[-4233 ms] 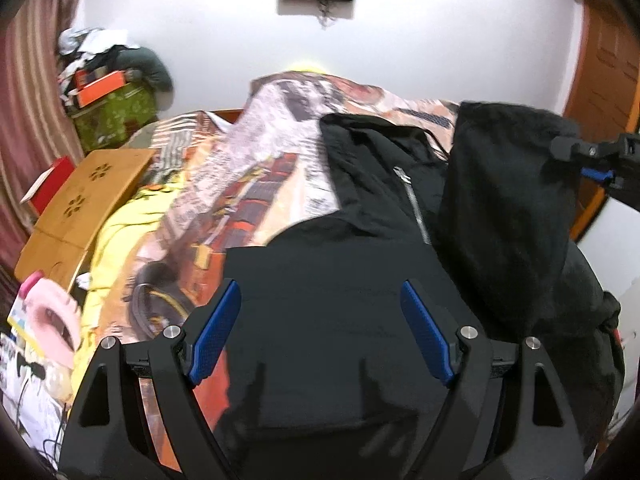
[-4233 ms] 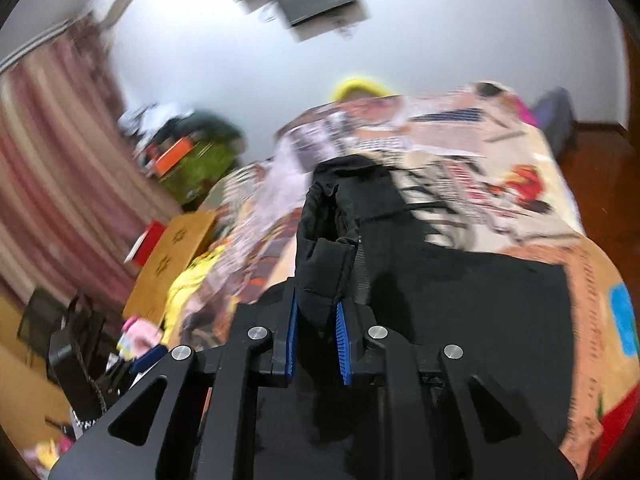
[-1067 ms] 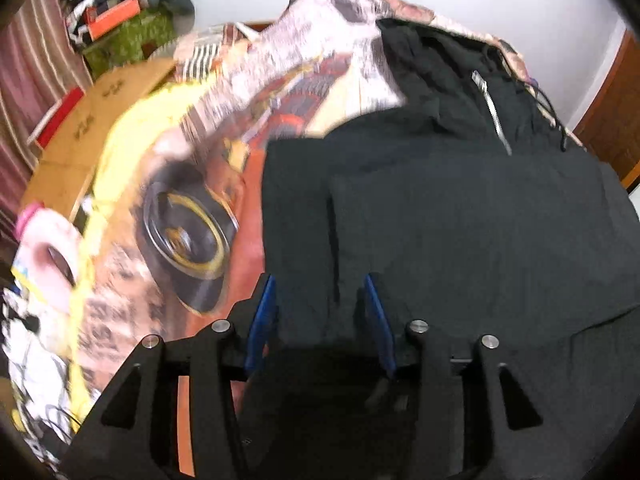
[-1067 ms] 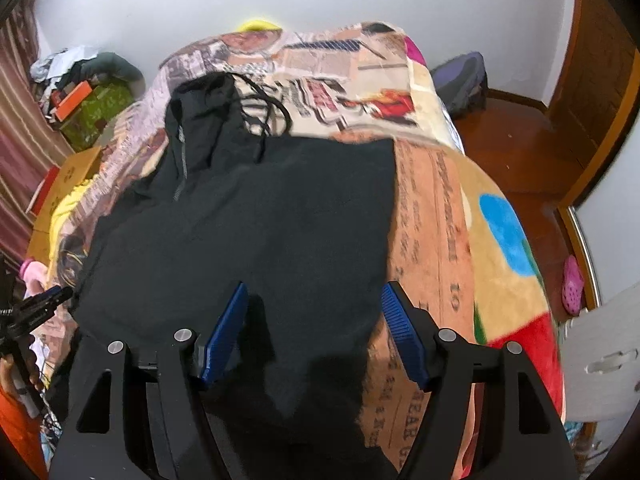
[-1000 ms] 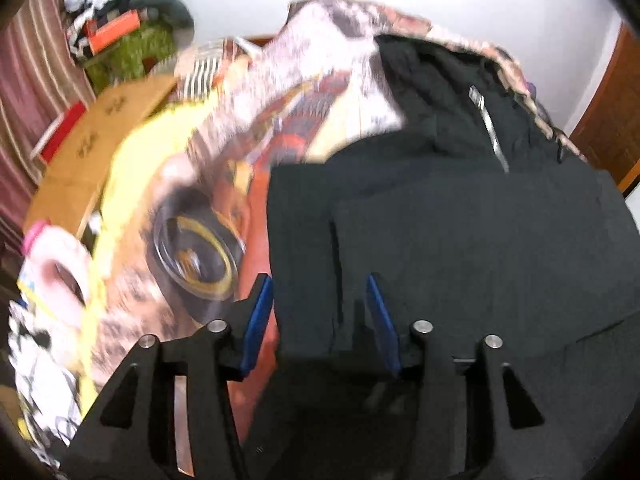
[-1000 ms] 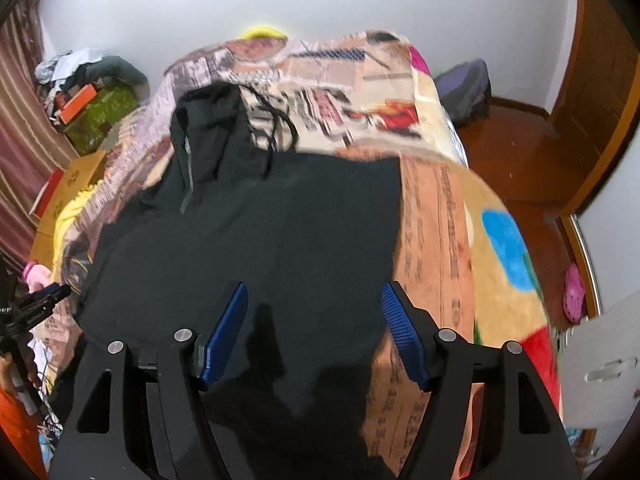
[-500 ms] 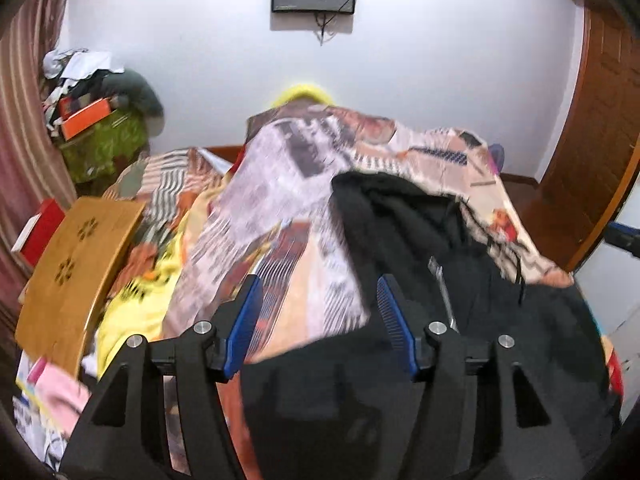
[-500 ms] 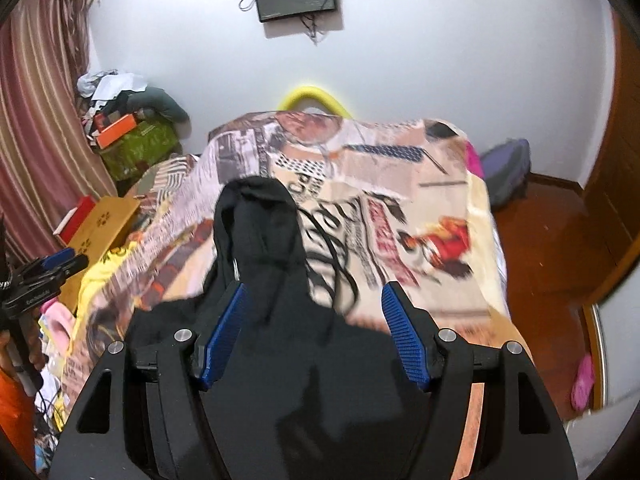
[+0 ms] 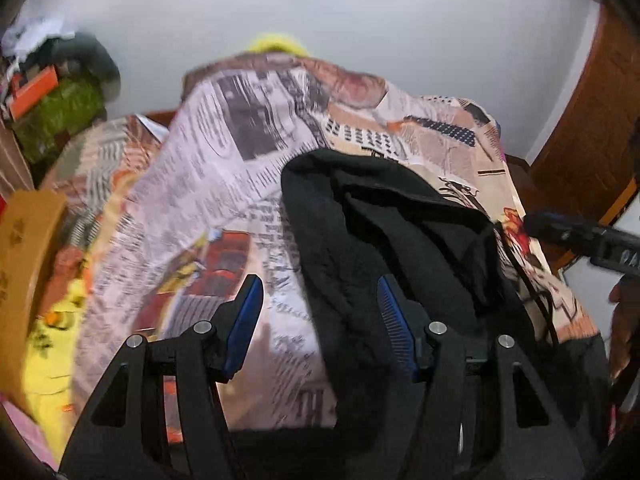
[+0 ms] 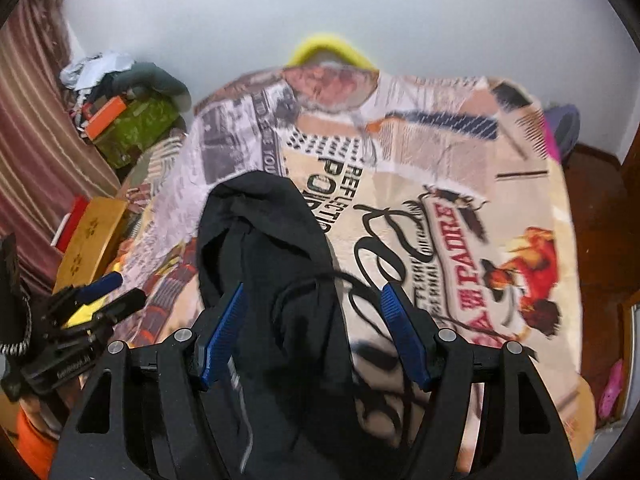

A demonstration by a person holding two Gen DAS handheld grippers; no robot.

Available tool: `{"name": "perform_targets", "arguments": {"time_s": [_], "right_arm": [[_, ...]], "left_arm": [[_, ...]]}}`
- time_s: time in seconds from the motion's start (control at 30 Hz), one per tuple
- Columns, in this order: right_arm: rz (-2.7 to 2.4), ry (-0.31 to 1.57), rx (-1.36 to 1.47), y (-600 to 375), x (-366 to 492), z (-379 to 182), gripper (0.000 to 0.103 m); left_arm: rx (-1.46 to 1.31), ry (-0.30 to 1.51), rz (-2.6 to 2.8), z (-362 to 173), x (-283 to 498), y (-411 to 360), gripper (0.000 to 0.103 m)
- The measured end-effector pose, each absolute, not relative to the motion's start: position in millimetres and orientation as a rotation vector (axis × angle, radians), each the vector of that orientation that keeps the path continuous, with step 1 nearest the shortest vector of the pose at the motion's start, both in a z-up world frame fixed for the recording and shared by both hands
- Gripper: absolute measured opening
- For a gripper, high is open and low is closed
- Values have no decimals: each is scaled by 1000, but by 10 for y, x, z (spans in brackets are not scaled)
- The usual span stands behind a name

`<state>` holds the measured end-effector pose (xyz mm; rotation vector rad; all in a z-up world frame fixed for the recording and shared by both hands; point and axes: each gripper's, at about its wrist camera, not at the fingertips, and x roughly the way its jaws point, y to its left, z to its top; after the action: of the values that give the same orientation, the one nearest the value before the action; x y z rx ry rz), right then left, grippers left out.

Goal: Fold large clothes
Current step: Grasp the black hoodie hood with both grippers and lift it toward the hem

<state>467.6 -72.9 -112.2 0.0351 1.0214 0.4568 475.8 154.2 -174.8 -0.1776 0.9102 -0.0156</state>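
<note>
Black hooded jacket (image 9: pixel 400 248): spread on bed over printed blanket (image 9: pixel 208 184), hood toward white wall, zipper (image 10: pixel 246 432) and black drawstring (image 10: pixel 384 264) visible at neck. 
Left gripper (image 9: pixel 320 320): jaws spread wide, nothing held, hovering above left hood edge. 
Right gripper (image 10: pixel 314 332): jaws spread wide, nothing held, hovering above hood and drawstring. 
Wooden lap table (image 10: pixel 90 240): left of bed. 
Green box (image 10: pixel 134 128): in cluttered far-left corner.
</note>
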Motion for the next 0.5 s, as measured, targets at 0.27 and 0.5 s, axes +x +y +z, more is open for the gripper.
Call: {"name": "perform_targets", "arguments": {"time_s": [0.27, 0.5], "right_arm": [[439, 1093, -11, -543, 5029, -1562, 44], [441, 1054, -50, -533, 4941, -1562, 16]], "left_arm": [[-256, 990, -4, -2231, 5307, 1546, 56], [-224, 982, 4, -2293, 5286, 1463, 22]]}}
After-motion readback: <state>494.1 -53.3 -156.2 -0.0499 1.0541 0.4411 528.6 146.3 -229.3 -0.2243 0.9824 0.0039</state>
